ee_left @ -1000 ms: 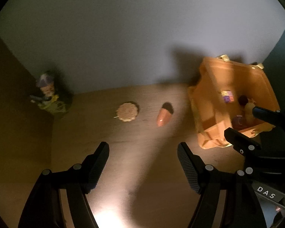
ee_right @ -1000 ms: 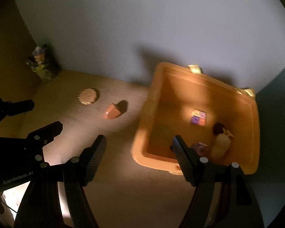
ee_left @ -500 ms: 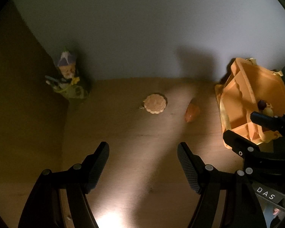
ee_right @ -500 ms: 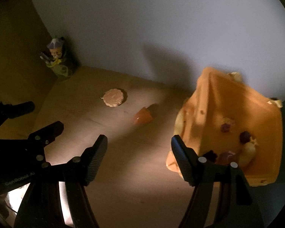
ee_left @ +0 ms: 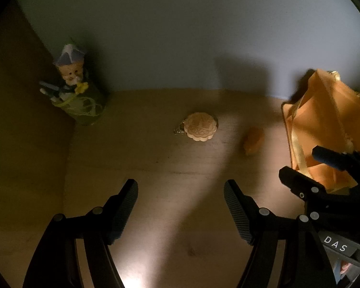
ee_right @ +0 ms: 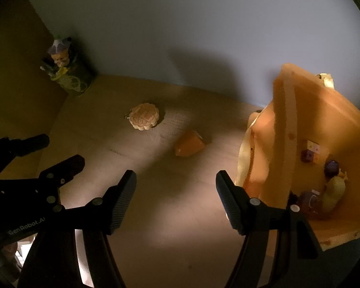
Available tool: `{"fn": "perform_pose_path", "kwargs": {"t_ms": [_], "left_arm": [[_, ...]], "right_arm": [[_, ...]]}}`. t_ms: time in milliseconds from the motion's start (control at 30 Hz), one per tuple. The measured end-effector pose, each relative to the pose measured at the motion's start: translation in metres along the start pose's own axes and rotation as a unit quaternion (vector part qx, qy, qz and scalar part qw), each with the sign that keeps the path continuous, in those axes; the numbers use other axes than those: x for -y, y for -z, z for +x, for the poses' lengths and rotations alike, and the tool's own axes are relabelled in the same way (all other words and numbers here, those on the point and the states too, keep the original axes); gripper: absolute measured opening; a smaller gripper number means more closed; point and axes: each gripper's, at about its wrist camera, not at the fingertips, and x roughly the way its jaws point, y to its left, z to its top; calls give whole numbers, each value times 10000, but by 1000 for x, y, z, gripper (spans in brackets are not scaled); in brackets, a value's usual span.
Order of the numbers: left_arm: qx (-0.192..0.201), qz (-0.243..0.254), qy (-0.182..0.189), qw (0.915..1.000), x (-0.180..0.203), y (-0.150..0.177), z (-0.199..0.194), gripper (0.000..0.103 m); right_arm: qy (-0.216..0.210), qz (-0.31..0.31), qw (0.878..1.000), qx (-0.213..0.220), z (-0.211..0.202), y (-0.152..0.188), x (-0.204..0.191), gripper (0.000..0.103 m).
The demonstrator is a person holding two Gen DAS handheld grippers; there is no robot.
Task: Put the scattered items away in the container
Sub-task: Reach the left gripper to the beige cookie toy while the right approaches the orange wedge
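On the wooden tabletop lie a round beige mooncake-shaped charm (ee_left: 200,126) (ee_right: 144,116) and a small orange wedge (ee_left: 252,140) (ee_right: 189,143). An orange plastic bin (ee_left: 324,124) (ee_right: 297,120) stands to the right; several small pieces rest inside it, among them purple cubes (ee_right: 308,154) and a yellowish figure (ee_right: 333,189). My left gripper (ee_left: 180,207) hovers open over bare wood in front of the charm. My right gripper (ee_right: 176,199) is open too, in front of the wedge, its right finger beside the bin's wall. Neither holds anything.
A small figurine with a purple hat (ee_left: 70,88) (ee_right: 63,66) stands in the back left corner against the pale wall. A wooden side panel rises on the left. The scene is dim, with a bright patch of light near the front edge.
Both grippers have sunk toward the table and shifted left; the charm, wedge and figurine appear larger. The bin has slid toward the right edge of both views.
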Motion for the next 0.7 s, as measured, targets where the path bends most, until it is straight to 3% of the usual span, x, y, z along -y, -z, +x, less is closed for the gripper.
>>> {"fn": "perform_pose_path", "kwargs": {"t_ms": [367, 700], "left_arm": [[-140, -16, -102, 9998, -5, -11, 30, 70], [-62, 99, -15, 9999, -10, -15, 43, 69]], "right_arm": [[565, -391, 9973, 261, 17, -15, -14, 67], [302, -302, 9990, 112, 32, -22, -12, 67]]}}
